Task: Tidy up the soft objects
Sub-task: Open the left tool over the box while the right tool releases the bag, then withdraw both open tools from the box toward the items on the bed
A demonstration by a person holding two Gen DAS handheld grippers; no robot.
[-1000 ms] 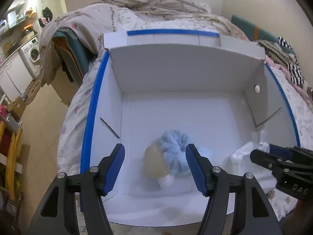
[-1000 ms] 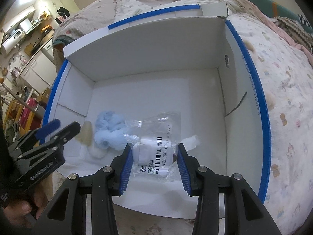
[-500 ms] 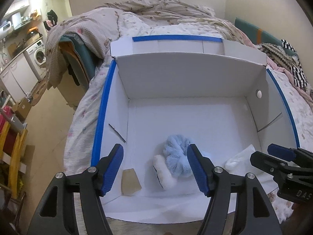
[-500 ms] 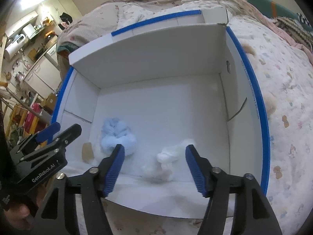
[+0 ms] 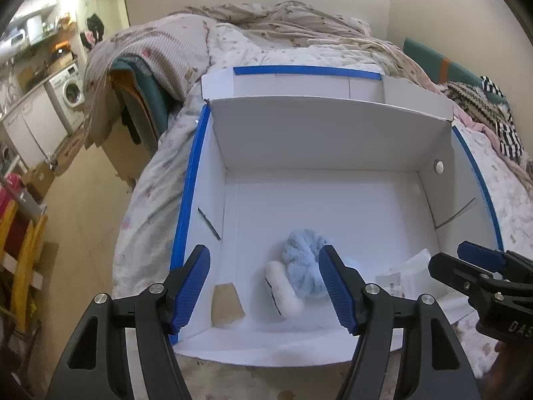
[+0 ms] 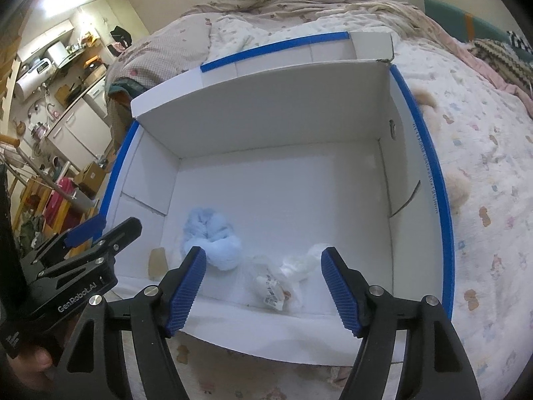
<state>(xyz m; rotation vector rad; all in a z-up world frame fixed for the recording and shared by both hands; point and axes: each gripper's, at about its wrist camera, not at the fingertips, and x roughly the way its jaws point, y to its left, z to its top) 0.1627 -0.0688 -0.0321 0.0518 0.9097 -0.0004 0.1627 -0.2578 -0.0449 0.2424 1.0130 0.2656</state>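
Two claws hang over the white box (image 6: 383,200) on the bed (image 6: 483,166): left claw (image 5: 265,286) open and empty, right claw (image 6: 263,286) just opened, its plastic-wrapped bundle (image 6: 283,280) lying free beside the blue plush (image 6: 213,240) near the box's front wall. Release step; next, likely fetching another soft item.

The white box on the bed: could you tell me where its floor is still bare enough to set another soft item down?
The far half of the box floor is bare, from the back wall down to the fluffy blue item, and along the right wall. The near strip is crowded: tan piece, white roll, blue item, clear bag.
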